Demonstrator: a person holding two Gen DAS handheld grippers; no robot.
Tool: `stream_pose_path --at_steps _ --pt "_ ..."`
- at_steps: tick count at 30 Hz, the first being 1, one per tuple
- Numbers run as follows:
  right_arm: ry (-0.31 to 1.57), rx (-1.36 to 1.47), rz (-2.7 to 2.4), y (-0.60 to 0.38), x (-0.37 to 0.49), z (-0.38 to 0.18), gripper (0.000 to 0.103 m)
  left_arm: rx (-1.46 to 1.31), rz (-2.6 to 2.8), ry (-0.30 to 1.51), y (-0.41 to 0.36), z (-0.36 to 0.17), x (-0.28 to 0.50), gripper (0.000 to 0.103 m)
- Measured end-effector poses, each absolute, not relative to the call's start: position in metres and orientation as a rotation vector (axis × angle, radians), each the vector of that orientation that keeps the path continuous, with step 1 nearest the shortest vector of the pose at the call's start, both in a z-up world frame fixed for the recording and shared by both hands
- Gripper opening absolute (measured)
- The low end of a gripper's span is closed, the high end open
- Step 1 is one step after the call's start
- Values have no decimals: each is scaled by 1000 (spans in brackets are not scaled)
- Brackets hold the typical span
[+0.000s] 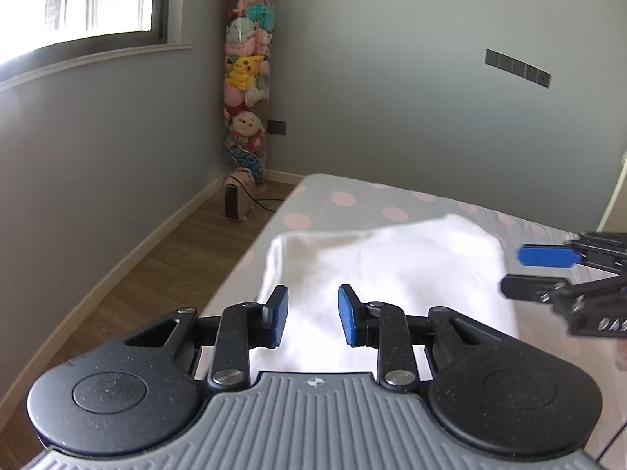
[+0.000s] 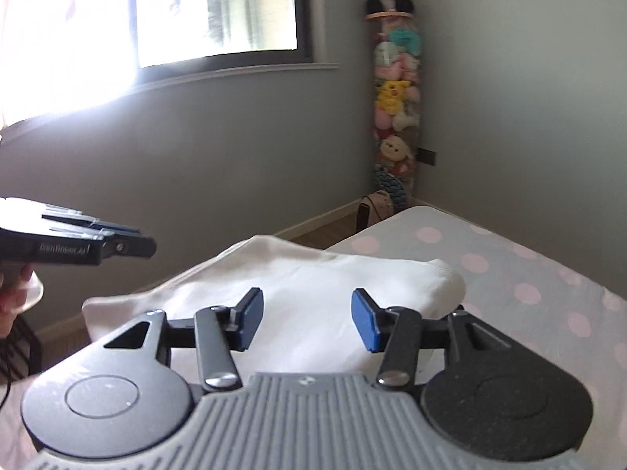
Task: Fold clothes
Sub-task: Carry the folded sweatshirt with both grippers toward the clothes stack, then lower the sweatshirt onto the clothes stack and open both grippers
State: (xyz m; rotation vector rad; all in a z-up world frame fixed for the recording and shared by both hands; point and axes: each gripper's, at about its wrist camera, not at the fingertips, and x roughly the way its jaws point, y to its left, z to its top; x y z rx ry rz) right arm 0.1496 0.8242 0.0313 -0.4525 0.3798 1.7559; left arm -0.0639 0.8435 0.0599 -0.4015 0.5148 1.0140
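Observation:
A folded white garment [image 1: 392, 270] lies on the bed, its far edge rounded over. In the left wrist view my left gripper [image 1: 313, 315] hovers over the garment's near part with its blue pads apart and nothing between them. My right gripper [image 1: 517, 274] enters that view from the right edge, beside the garment's right side, jaws apart. In the right wrist view the right gripper [image 2: 307, 319] stands open above the white garment [image 2: 313, 286], gripping no cloth. The left gripper [image 2: 133, 241] shows there at the left edge, held by a hand [image 2: 15, 293].
The bed [image 1: 352, 203] has a grey sheet with pink dots; its left edge drops to a wooden floor [image 1: 156, 266]. A small heater [image 1: 237, 196] and a tall column of plush toys [image 1: 247, 78] stand in the room's corner. A window [image 2: 156, 19] is on the left wall.

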Motion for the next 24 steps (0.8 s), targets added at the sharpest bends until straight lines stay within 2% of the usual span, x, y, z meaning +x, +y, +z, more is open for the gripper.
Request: stream_pose_path --at_steps 2,7,17,20,24 --pt "316 -509 1801 818 141 20 59 -407 986 516 838 48 -62 32" --pt "349 -570 1792 815 148 -17 59 -462 945 529 841 21 -53 32" --pt "532 -499 1698 829 183 -66 60 -533 953 540 858 -27 -41 34" --pt "543 -474 1683 831 182 -73 60 -544 963 544 857 -27 -43 34" --pt "541 -546 1678 835 174 -54 60 -526 978 568 851 -5 -49 34"
